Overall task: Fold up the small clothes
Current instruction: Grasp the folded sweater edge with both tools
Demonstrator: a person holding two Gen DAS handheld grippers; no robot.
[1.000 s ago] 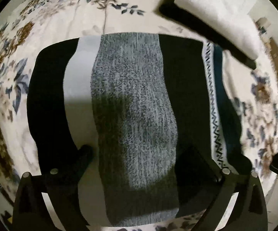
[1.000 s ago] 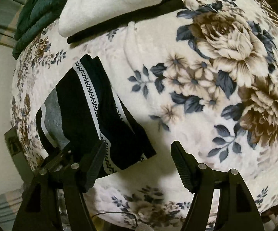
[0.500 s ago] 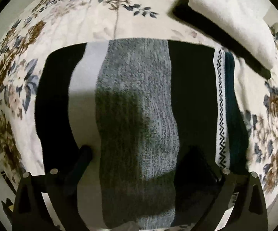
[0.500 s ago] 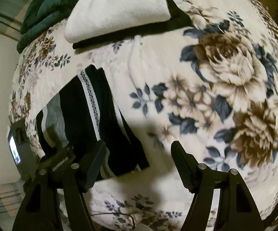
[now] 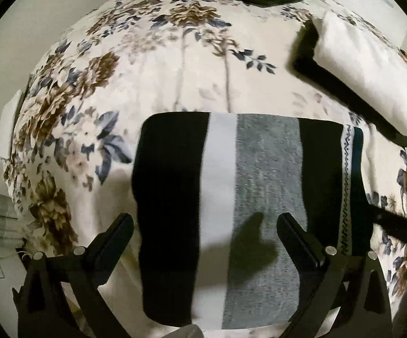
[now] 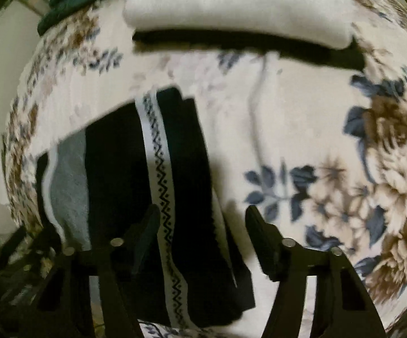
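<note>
While partly hidden elsewhere, striped garment (image 5: pixel 248 197) shows whole.

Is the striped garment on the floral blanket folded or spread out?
Folded: the striped garment lies as a compact rectangle, and the right wrist view shows stacked layers along its edge.

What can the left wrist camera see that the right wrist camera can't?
Only the left wrist view shows the garment's whole folded face, with its wide black band at the far left, and the open left gripper above it.

Only the right wrist view shows the big brown flower on the blanket and the right gripper, whose jaws have just been closing, not yet pressing the cloth.

Both show the striped garment, the white folded cloth and the floral blanket.
</note>
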